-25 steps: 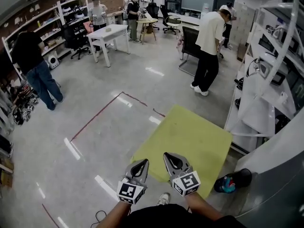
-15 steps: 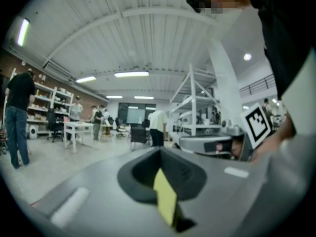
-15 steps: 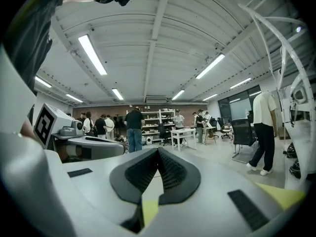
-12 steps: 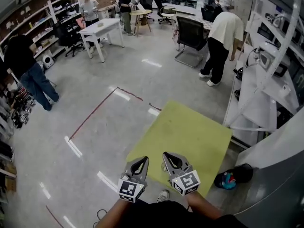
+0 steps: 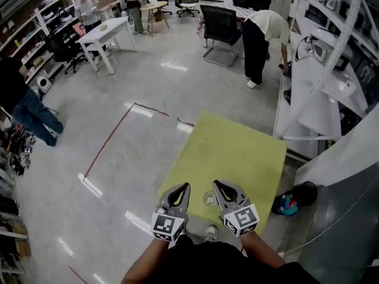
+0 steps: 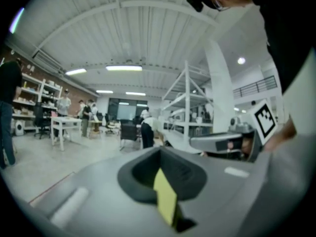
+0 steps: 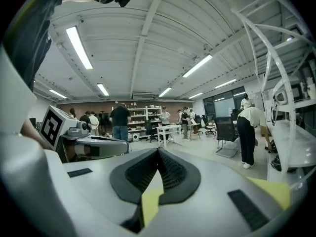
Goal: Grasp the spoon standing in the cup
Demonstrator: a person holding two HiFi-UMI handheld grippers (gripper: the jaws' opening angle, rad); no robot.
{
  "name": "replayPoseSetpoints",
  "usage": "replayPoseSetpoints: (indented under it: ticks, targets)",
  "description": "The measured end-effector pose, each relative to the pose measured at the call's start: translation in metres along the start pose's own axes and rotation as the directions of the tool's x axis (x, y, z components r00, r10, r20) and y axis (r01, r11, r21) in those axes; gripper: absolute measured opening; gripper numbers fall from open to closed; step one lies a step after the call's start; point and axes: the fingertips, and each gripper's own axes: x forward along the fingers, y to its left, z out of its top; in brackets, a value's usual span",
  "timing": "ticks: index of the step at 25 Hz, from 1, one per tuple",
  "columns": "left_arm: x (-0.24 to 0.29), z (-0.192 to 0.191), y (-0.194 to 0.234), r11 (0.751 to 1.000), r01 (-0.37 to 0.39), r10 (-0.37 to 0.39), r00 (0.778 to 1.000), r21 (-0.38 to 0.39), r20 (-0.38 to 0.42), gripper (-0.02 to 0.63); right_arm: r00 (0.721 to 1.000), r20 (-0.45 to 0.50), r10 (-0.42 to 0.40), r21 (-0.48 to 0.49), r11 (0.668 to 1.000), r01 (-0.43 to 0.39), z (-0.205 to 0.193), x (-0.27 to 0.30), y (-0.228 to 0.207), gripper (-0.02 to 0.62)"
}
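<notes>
Approach | left tongs [image 5: 184, 187], right tongs [image 5: 217, 184] both together, empty | cup [image 5: 209, 199] between, counter [image 5: 237, 152] near edge | part one pair before lowering onto spoon

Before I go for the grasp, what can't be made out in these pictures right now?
- Head view: the cup is tiny between the left tongs and right tongs; any spoon in it is too small to tell.
- Both gripper views: the shut tongs fill the lower frame; the cup is not in view.
</notes>
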Motion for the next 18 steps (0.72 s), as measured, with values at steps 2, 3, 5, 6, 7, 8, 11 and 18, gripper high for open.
replayPoseSetpoints:
  ticks: [2, 3, 5, 6, 7, 8, 11, 18]
  targets:
    - [0.003, -0.006, 0.002, 1.0, 0.014, -0.014, 1.0, -0.005, -0.015, 0.006, 0.999, -0.02, -0.029, 0.014, 0.999, 0.029, -0.009, -0.003, -0.005, 0.006]
    - [0.005, -0.01, 0.003, 1.0, 0.02, -0.02, 1.0, -0.007, -0.025, 0.006, 0.998, -0.035, -0.044, 0.02, 0.999, 0.044, -0.015, -0.004, -0.007, 0.006]
    - [0.006, -0.019, 0.003, 0.999, 0.032, -0.033, 0.998, -0.016, -0.045, 0.006, 0.993, -0.08, -0.081, 0.026, 0.996, 0.084, -0.032, -0.01, -0.013, 0.006]
    - [0.007, -0.024, 0.002, 0.999, 0.04, -0.041, 0.998, -0.02, -0.055, 0.006, 0.989, -0.105, -0.106, 0.029, 0.994, 0.11, -0.041, -0.013, -0.017, 0.006]
    - [0.008, -0.028, 0.002, 0.999, 0.049, -0.051, 0.997, -0.021, -0.065, 0.006, 0.983, -0.128, -0.131, 0.034, 0.99, 0.136, -0.05, -0.015, -0.021, 0.006]
    - [0.01, -0.032, 0.003, 0.998, 0.058, -0.06, 0.996, -0.022, -0.073, 0.006, 0.977, -0.148, -0.152, 0.042, 0.986, 0.16, -0.059, -0.017, -0.026, 0.006]
    - [0.016, -0.042, 0.0, 0.996, 0.086, -0.088, 0.992, -0.029, -0.09, 0.006, 0.964, -0.195, -0.183, 0.065, 0.978, 0.199, -0.083, -0.024, -0.036, 0.006]
    - [0.024, -0.065, -0.004, 0.992, 0.122, -0.127, 0.982, -0.041, -0.138, 0.006, 0.937, -0.313, -0.155, 0.125, 0.971, 0.202, -0.147, -0.024, -0.037, 0.008]
